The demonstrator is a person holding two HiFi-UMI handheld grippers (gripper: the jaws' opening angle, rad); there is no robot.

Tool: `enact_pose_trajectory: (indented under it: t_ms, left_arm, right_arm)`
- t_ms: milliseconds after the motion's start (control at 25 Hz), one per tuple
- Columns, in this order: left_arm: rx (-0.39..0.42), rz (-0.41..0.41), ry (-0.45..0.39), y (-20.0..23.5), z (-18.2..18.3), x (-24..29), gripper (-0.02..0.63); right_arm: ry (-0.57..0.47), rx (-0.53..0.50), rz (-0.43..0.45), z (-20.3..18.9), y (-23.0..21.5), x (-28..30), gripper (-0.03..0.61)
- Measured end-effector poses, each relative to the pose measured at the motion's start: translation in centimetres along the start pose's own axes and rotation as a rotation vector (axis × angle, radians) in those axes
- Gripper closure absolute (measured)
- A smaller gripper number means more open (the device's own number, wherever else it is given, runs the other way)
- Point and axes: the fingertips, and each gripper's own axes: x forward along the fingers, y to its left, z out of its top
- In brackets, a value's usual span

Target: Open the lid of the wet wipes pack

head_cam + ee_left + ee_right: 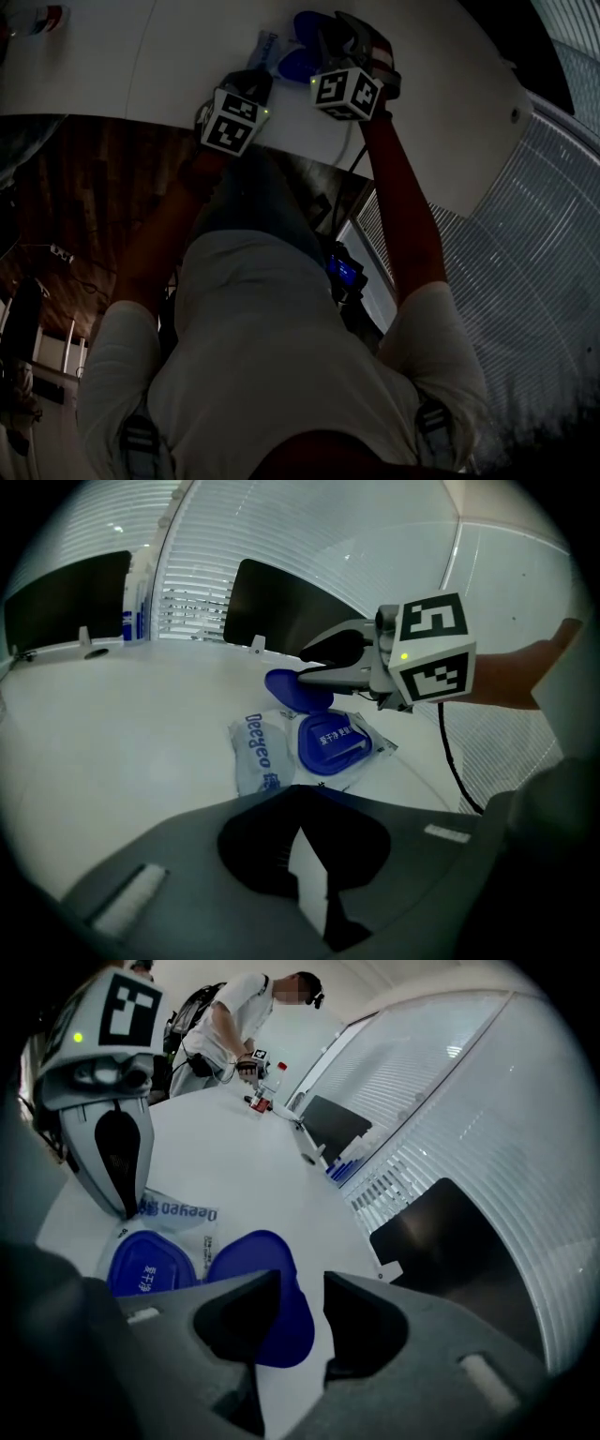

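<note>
The wet wipes pack (260,757) lies flat on the white table (112,752), white with blue print. Its blue flip lid (294,690) stands raised above the blue lid base (334,742). My right gripper (304,666) reaches in from the right, tips at the lid's upper edge. In the right gripper view the lid (265,1288) lies face-on under the right gripper (300,1321), whose jaws are slightly apart and grip nothing. My left gripper (124,1202) is shut, its tip resting on the pack's printed end (178,1211). In the dim head view both grippers meet over the pack (267,47).
Another person (234,1016) works with small items (262,1101) at the table's far end. Dark panels (281,607) (459,1232) stand along the table's edge before white blinds. A black cable (452,761) trails from the right gripper. Blue-white bottles (134,607) stand at the back.
</note>
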Motion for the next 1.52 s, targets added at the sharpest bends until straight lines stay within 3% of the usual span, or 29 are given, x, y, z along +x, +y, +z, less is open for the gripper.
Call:
enact_pose_trajectory:
  t_ms: [360,720,1000,1160,1320,1520]
  left_arm:
    - [-0.002,0.003,-0.001,-0.1,0.1,-0.2,0.611]
    - [-0.009,-0.004,-0.005,0.0,1.0,-0.2,0.611]
    - [0.074,-0.006,-0.107,-3.4,6.8,-4.5,0.611]
    - [0.115,-0.015,-0.190,-6.4,11.1,-8.7,0.611]
    - [0.159,-0.042,-0.307,-9.3,16.1,-12.7,0.611]
    - [0.184,-0.074,-0.405,-13.5,19.4,-18.1,0.611]
  right_arm:
    - [0.027,-0.012,0.062,-1.5,1.8,1.7,0.443]
    - [-0.024,0.049,0.032,0.1,0.7,-0.6,0.448]
    - [-0.146,0.246,-0.047,3.9,-2.6,-9.3,0.452]
    - [-0.231,0.344,-0.064,6.7,-4.6,-15.1,0.492]
    - [-0.340,0.417,-0.148,9.0,-8.1,-20.2,0.527]
    - [-0.474,0.513,-0.191,12.1,-10.6,-27.3,0.563]
